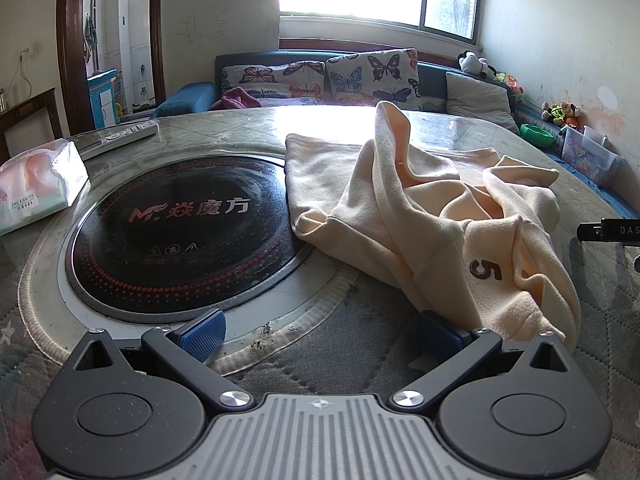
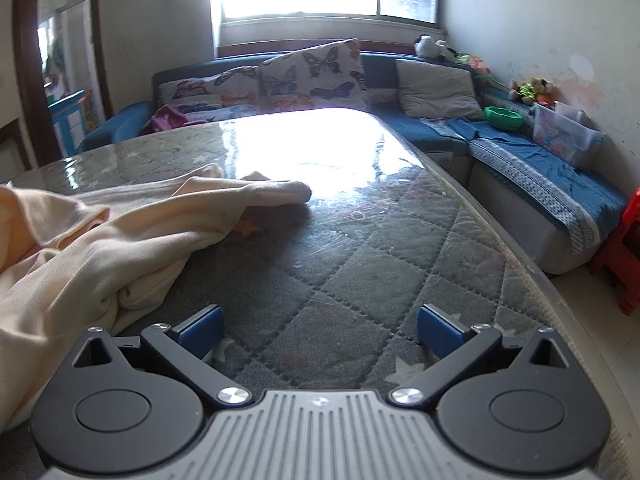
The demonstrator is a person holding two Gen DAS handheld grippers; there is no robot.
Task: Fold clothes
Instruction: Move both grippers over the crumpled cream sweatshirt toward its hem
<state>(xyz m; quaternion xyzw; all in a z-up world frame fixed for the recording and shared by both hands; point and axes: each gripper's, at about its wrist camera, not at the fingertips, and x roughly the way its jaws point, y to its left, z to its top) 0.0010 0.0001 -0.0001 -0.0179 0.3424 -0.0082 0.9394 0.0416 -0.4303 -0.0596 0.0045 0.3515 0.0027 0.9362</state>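
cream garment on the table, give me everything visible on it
The cream garment is a soft, fleece-like piece with a brown "5" printed near its front edge. It lies crumpled and unfolded on the quilted table, one fold standing up, its left part overlapping the black round cooktop. A sleeve-like end trails toward the table's glossy middle. Neither open gripper holds it, though it drapes beside the left gripper.

Ahead of my right tongs [image 2: 320,330], spread wide with nothing between them, the quilted counter [image 2: 380,248] lies bare to its far edge. The crumpled cream garment [image 2: 100,240] crowds their left side. Before my left tongs [image 1: 320,332], also wide apart, that garment [image 1: 420,208] blocks the right, touching the right finger; a tissue pack [image 1: 38,186] and remote [image 1: 120,138] sit far left.
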